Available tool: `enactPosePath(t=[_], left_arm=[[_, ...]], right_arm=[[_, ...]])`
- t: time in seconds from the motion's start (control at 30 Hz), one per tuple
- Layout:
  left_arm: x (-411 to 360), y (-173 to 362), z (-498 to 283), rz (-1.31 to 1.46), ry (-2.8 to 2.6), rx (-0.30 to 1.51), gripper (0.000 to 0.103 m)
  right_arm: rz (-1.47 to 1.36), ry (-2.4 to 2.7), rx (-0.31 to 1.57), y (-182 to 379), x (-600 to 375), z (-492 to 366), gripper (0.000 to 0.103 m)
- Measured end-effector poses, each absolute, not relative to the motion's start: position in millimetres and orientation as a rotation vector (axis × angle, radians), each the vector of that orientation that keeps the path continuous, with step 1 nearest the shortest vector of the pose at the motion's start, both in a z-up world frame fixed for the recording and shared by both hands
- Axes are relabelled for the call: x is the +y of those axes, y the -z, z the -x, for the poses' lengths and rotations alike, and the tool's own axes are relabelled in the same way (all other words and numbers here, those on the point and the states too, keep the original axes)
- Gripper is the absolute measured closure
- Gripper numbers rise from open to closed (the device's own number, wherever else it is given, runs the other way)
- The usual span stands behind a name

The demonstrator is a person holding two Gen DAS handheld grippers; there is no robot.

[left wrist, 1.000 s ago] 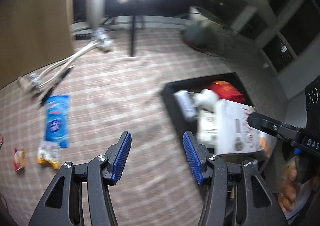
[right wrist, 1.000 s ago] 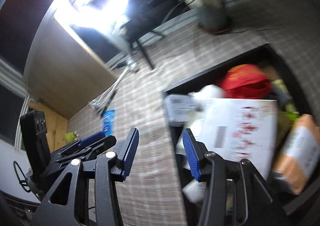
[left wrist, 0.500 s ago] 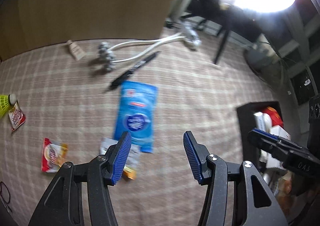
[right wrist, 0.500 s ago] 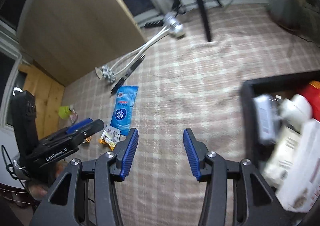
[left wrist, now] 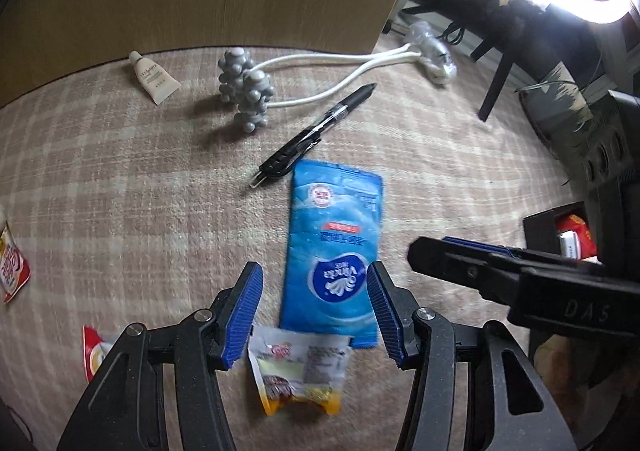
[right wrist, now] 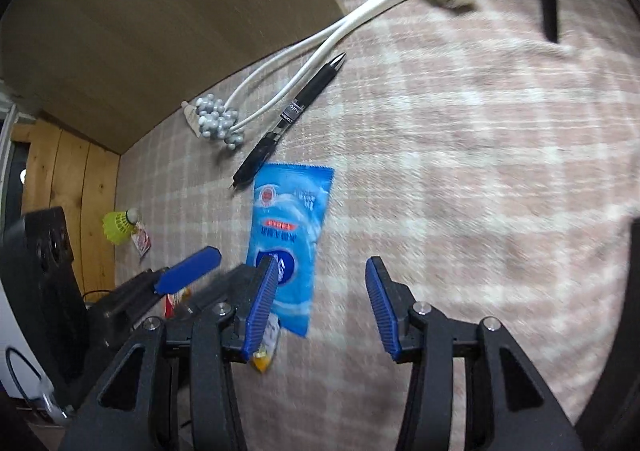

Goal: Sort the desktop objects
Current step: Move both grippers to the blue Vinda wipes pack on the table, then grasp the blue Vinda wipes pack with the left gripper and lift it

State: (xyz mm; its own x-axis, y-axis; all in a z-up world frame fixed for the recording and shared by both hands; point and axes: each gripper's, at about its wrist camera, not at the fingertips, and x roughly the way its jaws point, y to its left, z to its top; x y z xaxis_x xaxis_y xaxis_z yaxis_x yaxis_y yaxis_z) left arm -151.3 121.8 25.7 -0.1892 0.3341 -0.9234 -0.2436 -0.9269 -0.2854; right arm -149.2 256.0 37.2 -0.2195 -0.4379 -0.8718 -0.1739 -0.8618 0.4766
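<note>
Key relation: the blue tissue pack (left wrist: 334,255) is framed by the left claw (left wrist: 314,311), with the pack's long axis running away from the claw, roughly parallel to the pads. A grasp across the short width is judged feasible without any wrist roll.

Left to right on the checked cloth of the table (left wrist: 120,191):
- Red-and-white sachet (left wrist: 12,263) at the left edge, well apart.
- Small cream tube (left wrist: 154,77) near the far edge, by the wooden panel.
- Grey beaded massager (left wrist: 246,91), white stems trailing right.
- Black pen (left wrist: 316,133), tip just beside the pack's far-left corner.
- Yellow snack packet (left wrist: 298,371) touching the pack's near edge, partly under the left claw.
- Black bin (left wrist: 538,227) at the right edge, already holding items.

Left claw: about half open, nothing held, near end of the pack between the pads.
Right claw (right wrist: 320,311): half open and closing, nothing between the pads; the pack lies off its left pad, bare cloth ahead.

The left hand is judged nearer and better aligned. Risk: the snack packet is pinched along with the pack.
</note>
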Motion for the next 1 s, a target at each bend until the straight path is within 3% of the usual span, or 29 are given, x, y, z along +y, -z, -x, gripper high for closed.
enactPosePath(t=[0.3, 0.4, 0.47, 0.57, 0.83, 1.0], left_arm=[[126.7, -13.4, 154.2, 1.708, -2.124, -0.134, 0.056], [132.6, -12.9, 151.7, 1.705, -2.105, -0.132, 0.066], [135.0, -12.7, 148.8, 1.701, -2.098, -0.143, 0.067], [139.0, -8.5, 146.7, 1.719, -2.04, -0.2, 0.081], [161.1, -17.8, 136.9, 1.694, -2.034, -0.198, 0.091], [177.7, -41.4, 125.8, 1.641, -2.004, -0.203, 0.091]], right_arm=[[-1.865, 2.14, -0.783, -18.4, 242.7, 166.6, 0.074], [-1.868, 2.104, -0.827, -12.2, 241.0, 168.7, 0.09], [-1.867, 2.088, -0.851, -9.7, 241.3, 168.2, 0.092], [-1.865, 2.077, -0.859, -7.8, 239.9, 166.4, 0.096], [-1.828, 2.078, -0.843, -21.7, 243.4, 154.4, 0.097], [-1.782, 2.108, -0.864, -39.1, 259.8, 139.7, 0.097]])
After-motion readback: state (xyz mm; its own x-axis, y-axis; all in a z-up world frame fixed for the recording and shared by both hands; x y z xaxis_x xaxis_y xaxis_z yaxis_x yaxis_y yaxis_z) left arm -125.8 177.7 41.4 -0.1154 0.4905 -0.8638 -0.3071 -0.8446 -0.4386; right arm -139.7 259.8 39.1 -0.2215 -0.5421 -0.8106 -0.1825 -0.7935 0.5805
